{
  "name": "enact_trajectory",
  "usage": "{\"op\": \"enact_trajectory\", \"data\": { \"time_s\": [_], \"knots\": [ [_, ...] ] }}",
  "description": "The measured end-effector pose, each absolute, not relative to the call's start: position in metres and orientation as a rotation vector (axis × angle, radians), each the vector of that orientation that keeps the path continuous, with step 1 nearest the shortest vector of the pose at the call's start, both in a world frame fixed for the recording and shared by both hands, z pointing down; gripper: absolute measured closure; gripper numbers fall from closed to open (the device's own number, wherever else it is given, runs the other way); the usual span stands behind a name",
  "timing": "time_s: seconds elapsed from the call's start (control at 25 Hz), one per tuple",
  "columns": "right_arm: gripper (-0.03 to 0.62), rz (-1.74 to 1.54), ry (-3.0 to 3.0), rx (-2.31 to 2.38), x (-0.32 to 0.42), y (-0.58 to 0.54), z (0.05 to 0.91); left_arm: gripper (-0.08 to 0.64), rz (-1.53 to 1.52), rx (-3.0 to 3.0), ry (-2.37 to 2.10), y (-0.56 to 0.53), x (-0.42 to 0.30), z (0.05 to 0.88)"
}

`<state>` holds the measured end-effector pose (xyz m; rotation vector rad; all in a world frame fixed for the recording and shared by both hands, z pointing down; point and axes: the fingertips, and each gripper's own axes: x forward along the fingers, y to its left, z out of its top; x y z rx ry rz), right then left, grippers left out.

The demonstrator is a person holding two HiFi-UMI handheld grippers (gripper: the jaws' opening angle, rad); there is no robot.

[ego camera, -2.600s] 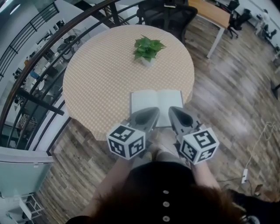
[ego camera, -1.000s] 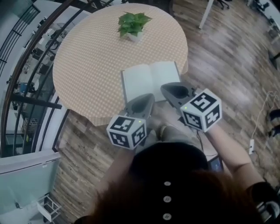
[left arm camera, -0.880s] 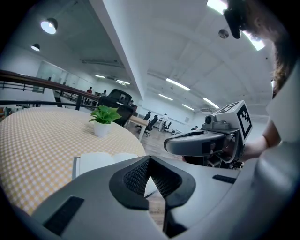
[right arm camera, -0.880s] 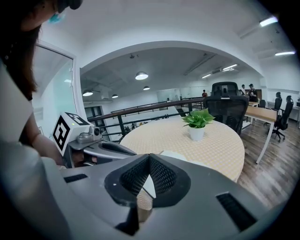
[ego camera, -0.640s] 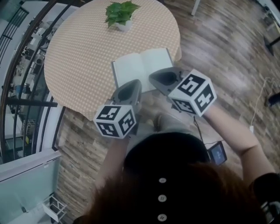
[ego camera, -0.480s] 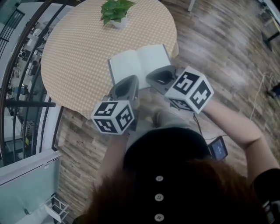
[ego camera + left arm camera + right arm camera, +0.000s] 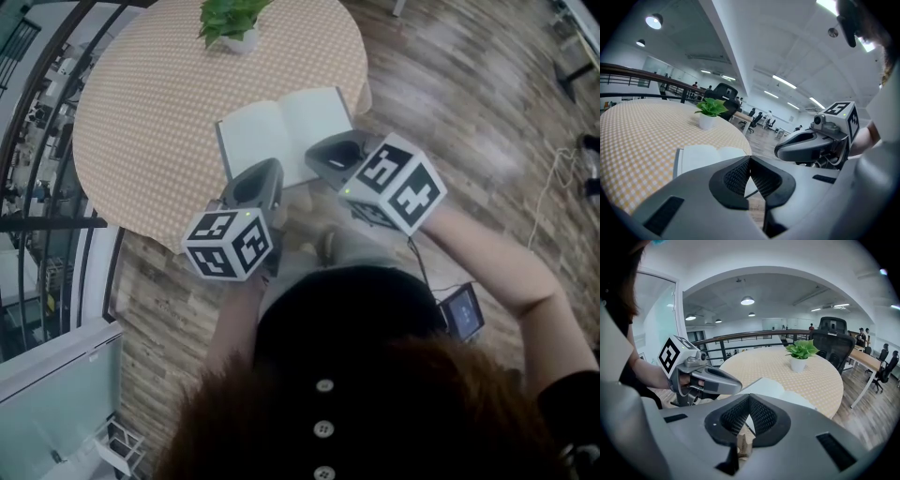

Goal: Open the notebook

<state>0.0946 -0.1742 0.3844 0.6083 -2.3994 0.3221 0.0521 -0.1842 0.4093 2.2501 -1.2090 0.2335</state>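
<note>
On the left, the round counter under its orange-and-white checked cloth carries a small green leafy plant in a white pot at its far edge, well apart from everything else. Nearer, the left tool hangs just off the counter's near rim; its ribbed black pads are pressed together with nothing between them. Just beyond it, at the counter's near right edge, the white-paged notebook with a dark cover lies flat and spread open, both blank pages facing up on either side of the spine. To the right, the right tool hovers above the notebook's near right corner, its pads likewise closed on nothing and not touching the paper as far as the views show. Judged from this, the opening is already done: the book lies open unaided, neither tool grips it, and nothing appears left except perhaps moving the tools clear.
</note>
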Motion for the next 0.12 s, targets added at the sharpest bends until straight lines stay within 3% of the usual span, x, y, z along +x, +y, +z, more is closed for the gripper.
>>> {"op": "enact_trajectory", "data": {
  "time_s": [0.12],
  "knots": [
    [0.581,0.303,-2.390,0.620,0.0965,-0.1821,0.3828,0.549,0.254,2.245,-1.198,-0.1856,0.0542,0.4150]
  ]
}}
